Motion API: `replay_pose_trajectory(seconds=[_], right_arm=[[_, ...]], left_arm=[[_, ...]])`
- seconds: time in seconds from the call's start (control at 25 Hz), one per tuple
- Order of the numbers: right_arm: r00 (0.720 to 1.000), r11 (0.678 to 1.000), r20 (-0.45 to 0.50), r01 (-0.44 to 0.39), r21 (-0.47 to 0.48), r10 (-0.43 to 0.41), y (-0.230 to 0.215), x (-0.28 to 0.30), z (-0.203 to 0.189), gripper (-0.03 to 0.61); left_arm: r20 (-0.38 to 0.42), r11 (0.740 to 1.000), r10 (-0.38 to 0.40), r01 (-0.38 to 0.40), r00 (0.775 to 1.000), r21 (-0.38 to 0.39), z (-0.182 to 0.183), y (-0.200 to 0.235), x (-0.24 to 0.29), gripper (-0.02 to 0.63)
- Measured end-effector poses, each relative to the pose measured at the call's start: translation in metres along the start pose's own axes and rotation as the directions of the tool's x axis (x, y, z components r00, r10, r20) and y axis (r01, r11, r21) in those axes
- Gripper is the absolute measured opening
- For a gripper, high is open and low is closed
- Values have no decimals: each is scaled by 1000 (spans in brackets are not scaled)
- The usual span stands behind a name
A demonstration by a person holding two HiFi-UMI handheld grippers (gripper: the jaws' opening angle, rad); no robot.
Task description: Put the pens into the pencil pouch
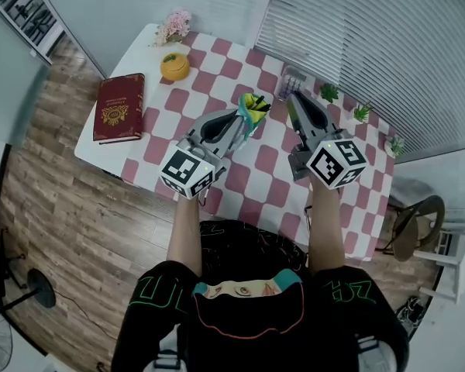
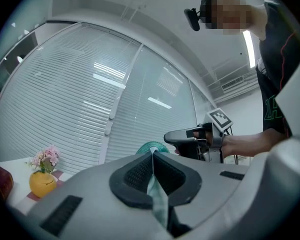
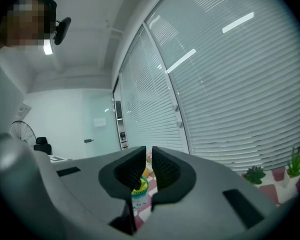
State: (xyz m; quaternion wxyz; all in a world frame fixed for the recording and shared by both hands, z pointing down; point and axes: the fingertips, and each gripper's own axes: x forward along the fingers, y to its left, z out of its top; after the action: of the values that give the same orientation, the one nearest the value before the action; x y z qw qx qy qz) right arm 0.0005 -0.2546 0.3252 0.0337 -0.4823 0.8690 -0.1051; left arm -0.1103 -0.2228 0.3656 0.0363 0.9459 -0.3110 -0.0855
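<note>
The teal pencil pouch (image 1: 253,111), yellow inside, is held up over the checked table (image 1: 256,177) with dark pens poking out of its mouth. My left gripper (image 1: 244,122) is shut on the pouch's teal edge (image 2: 157,199), which runs down between the pads. My right gripper (image 1: 293,99) hovers just right of the pouch and points level. Its jaws stand a narrow gap apart with nothing between them. Through that gap the pouch (image 3: 137,189) shows beyond. The right gripper (image 2: 172,136) also shows in the left gripper view. A clear pen holder (image 1: 291,80) stands behind it.
A red book (image 1: 120,107) lies at the table's left edge. A yellow vase with pink flowers (image 1: 174,64) stands at the back left. Small potted plants (image 1: 329,93) line the back right by the window blinds. A chair (image 1: 415,227) stands to the right.
</note>
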Motion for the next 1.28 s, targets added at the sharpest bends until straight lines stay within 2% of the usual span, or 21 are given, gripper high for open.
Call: replay_pose_trajectory(seconds=[0.2,0.36,0.56,0.8,1.04,1.16,1.28], right_arm=[[994,994,49,91,52,-93,-32,-27,7,4],[990,991,76,115,65,-120,-54,-54,12,2],[966,969,91,237,69,-243,-94,-96,23,2],[900,905,98,420,72,-426,-153,-152,43,2],[831,839,119,540,57,-543,-196,-208,65,2],[801,809,121,586,42,-586,-208,-227,70,2],[786,792,119,610,16,-607,-214,-244,70,2]], left_arm=[[-19,1000,17,-17,1000,10,5,-4,23,2],[-5,1000,7,-7,1000,8,19,-12,51,2],[-14,999,-14,15,1000,37,30,-35,92,2],[-42,999,19,-17,999,44,31,-63,135,2],[-27,999,14,-12,1000,49,39,-92,176,2],[-18,997,57,-56,998,50,45,-96,191,2],[-29,993,110,-108,994,53,41,-104,204,2]])
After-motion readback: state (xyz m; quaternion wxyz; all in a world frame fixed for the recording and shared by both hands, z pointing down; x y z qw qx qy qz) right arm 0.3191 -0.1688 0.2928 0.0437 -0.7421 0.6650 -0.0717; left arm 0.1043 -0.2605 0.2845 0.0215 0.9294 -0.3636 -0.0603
